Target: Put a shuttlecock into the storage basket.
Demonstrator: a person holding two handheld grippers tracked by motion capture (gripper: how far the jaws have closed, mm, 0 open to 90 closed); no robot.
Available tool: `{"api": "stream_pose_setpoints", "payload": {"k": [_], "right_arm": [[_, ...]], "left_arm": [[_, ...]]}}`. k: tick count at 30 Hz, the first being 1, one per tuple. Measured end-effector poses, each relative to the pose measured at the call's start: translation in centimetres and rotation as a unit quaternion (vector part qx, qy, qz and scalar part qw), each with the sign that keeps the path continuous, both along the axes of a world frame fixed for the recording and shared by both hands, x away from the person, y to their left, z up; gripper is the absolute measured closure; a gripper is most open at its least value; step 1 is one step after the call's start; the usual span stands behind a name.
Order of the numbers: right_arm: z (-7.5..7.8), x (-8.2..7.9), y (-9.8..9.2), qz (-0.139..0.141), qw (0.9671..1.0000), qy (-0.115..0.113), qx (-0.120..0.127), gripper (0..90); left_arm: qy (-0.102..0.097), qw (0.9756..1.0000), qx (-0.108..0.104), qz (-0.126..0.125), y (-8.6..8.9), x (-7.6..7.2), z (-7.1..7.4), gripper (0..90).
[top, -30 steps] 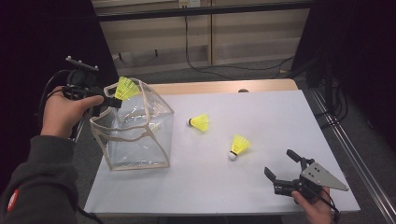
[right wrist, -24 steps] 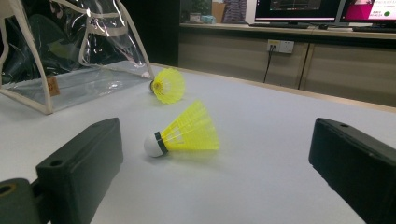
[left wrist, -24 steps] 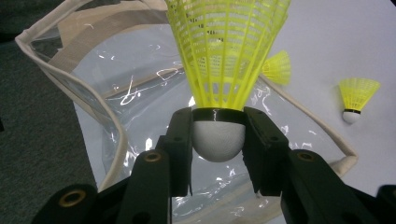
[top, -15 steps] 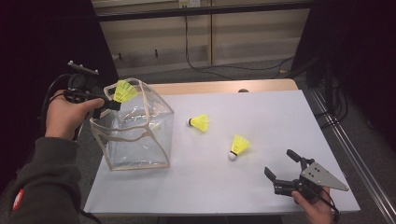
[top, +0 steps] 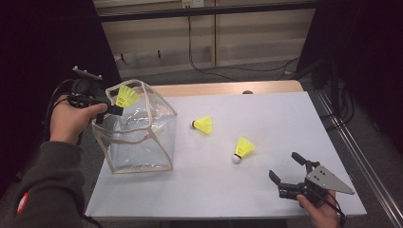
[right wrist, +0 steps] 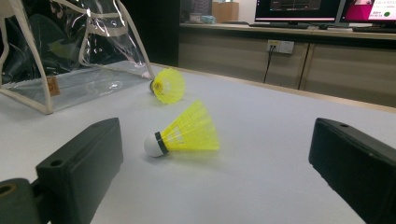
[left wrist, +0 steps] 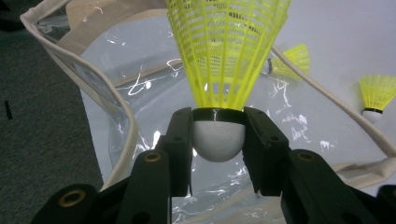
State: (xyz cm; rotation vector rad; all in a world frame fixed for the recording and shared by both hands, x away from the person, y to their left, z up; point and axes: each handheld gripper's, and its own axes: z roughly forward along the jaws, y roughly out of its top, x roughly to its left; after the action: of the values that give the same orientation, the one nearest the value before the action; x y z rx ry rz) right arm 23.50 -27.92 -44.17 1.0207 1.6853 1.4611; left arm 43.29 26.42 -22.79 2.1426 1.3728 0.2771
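Shuttlecock (left wrist: 219, 135) clamped by its cork in my left hand-held gripper (top: 111, 102), skirt up, over the bag (top: 138, 137) mouth. Bag lies straight below. Right hand-held gripper (top: 290, 173) apart on the bench (top: 285, 114).

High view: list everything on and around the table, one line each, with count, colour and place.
Shuttlecock: three, yellow with white cork; one held over the bag's mouth, two lying on the table.
Bag: one, clear with beige trim, open, on the table's left side.
Table: one, pale grey top with a wooden far edge.
Cables: black, on the floor behind the table.
Left tool: black, shut on the held shuttlecock's cork.
Right tool: black, jaws open, at the table's near right corner.
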Motion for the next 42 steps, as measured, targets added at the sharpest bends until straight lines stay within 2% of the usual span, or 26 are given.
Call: {"api": "stream_pose_setpoints", "payload": {"k": [42], "right_arm": [[0.0,0.0,0.0,0.000,1.0000,0.000,0.000,2.6]], "left_arm": [[0.025,0.9995,0.014,0.011,-0.7,1.0,-2.9,64.6]]}}
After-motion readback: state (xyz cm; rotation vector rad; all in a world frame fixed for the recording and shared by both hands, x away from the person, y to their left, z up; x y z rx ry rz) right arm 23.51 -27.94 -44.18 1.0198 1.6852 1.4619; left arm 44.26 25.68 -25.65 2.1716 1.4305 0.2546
